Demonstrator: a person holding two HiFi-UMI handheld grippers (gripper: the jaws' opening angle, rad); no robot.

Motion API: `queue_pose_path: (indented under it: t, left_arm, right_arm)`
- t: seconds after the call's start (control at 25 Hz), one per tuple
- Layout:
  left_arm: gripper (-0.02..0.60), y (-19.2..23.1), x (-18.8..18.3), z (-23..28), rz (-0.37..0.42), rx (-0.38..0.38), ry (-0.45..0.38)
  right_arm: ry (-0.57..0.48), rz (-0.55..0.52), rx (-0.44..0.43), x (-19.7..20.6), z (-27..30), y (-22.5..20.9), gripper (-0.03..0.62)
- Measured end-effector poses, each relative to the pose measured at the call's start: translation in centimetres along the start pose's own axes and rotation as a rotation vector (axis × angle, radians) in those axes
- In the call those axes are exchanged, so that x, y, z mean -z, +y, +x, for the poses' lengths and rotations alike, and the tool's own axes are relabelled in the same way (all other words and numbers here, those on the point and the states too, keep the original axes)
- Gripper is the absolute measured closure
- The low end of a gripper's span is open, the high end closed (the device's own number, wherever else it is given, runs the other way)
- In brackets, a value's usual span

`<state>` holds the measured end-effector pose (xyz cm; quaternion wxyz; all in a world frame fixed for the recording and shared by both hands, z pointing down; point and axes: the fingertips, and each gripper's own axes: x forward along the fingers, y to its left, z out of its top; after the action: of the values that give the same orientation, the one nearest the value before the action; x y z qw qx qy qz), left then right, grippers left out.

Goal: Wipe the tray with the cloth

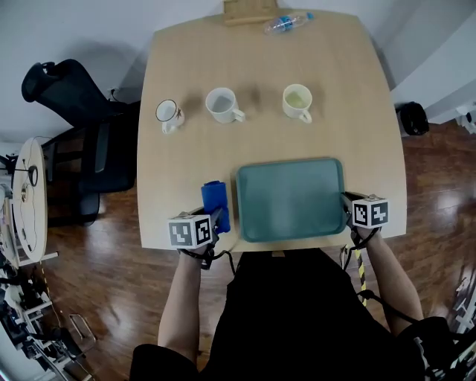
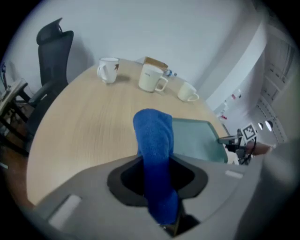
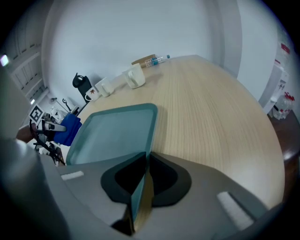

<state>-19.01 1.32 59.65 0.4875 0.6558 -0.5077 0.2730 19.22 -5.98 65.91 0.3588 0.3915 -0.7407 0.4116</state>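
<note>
The left claw [image 1: 217, 217] pinched the cloth [image 1: 215, 199], held just left of the tray [image 1: 290, 199] above the tabletop [image 1: 342, 82] — so the wipe would likely run rightward, along the tray's long side-to-side axis. The right claw [image 1: 347, 206] was clamped on the tray's right rim.

Three mugs [image 1: 169, 114] [image 1: 223, 104] [image 1: 297, 102], one tray [image 1: 290, 199], one cloth [image 1: 216, 202], one bottle [image 1: 286, 22]
</note>
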Motion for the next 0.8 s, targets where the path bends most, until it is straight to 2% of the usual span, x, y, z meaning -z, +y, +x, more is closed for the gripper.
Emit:
queue_pose_path:
  t: [0.08,0.16,0.28,0.4,0.48,0.6,0.72,0.8]
  left_arm:
    - [0.469,-0.5,-2.2,-0.7,0.023,-0.035,-0.037]
    - [0.469,-1.1,-3.9,0.0,0.07,-0.074,-0.03]
    - [0.468,-2.0,-4.4,2.4,0.129,-0.111,0.058]
    - [0.468,-0.9,-3.4,3.9,0.163,-0.194,0.152]
    - [0.468,0.0,-3.0,4.1,0.158,-0.236,0.177]
    - [0.468,-0.4,-2.7,4.8,0.152,-0.234,0.219]
    - [0.466,-0.9,-3.2,6.7,0.209,-0.259,0.249]
    - [0.465,-0.7,-4.7,7.8,0.251,-0.293,0.235]
  right_arm:
    - [-0.014,0.062,-0.013,0.2,0.0,0.0,0.569]
    - [-0.026,0.112,-0.023,0.4,-0.2,0.4,0.574]
    - [-0.017,0.149,-0.046,1.0,-0.1,2.2,0.576]
    - [-0.011,0.151,-0.048,1.4,0.4,4.3,0.579]
    - [-0.013,0.156,-0.044,1.5,0.8,5.2,0.579]
    - [-0.008,0.183,-0.05,2.0,1.2,6.0,0.58]
    - [-0.014,0.21,-0.055,2.0,1.4,6.2,0.58]
    - [-0.034,0.237,-0.071,1.2,1.4,6.4,0.579]
